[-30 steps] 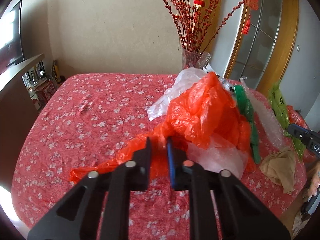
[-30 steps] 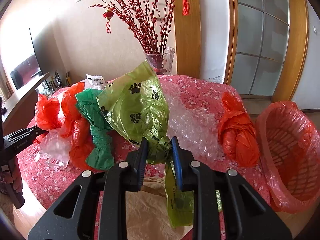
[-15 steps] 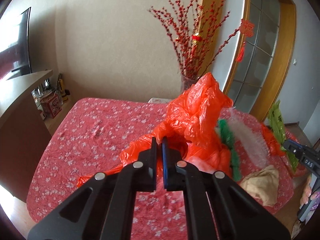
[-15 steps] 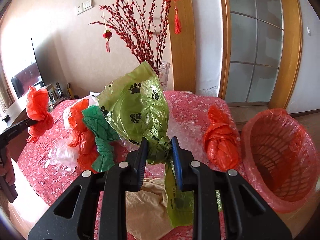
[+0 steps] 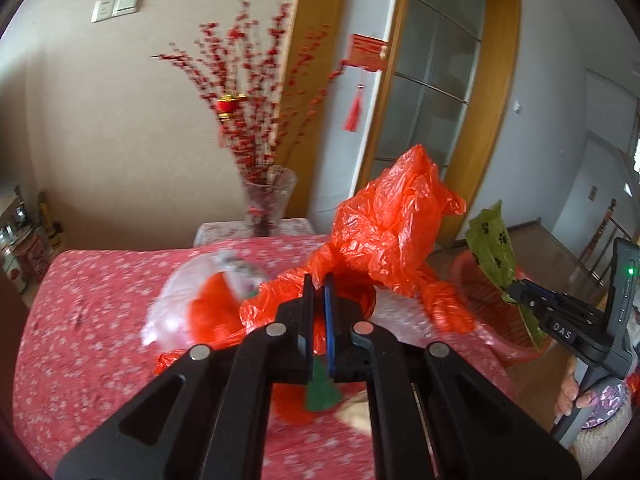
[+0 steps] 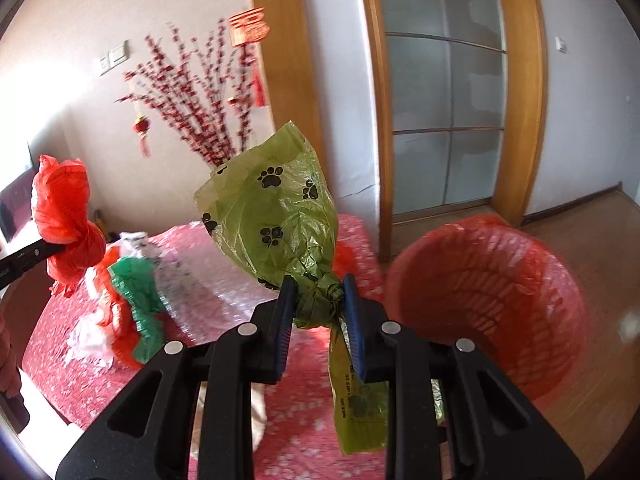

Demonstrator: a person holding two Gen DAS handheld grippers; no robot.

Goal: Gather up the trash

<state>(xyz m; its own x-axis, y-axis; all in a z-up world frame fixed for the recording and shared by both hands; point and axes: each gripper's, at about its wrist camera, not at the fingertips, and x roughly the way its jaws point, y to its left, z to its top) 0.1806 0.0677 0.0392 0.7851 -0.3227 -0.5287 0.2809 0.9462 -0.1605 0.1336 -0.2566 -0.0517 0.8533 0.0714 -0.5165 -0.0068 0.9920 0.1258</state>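
Note:
My left gripper (image 5: 319, 286) is shut on an orange plastic bag (image 5: 394, 224) and holds it above the red flowered table (image 5: 84, 320); the bag also shows in the right wrist view (image 6: 64, 216). My right gripper (image 6: 318, 294) is shut on a green paw-print bag (image 6: 276, 208), lifted off the table just left of the red trash basket (image 6: 492, 300). That bag and gripper also show in the left wrist view (image 5: 492, 244). A green bag (image 6: 140, 284), clear plastic (image 5: 176, 300), bubble wrap (image 6: 224, 288) and another orange bag (image 5: 444, 304) lie on the table.
A glass vase of red berry branches (image 5: 266, 200) stands at the table's far edge. A wood-framed glass door (image 6: 444, 92) is behind the basket. A tan paper piece (image 6: 256, 400) lies under my right gripper. Wooden floor (image 6: 592, 232) lies to the right.
Both grippers have lifted their bags higher and swung right toward the basket. The orange bag has come fully off the table. The basket now looms larger in the right wrist view.

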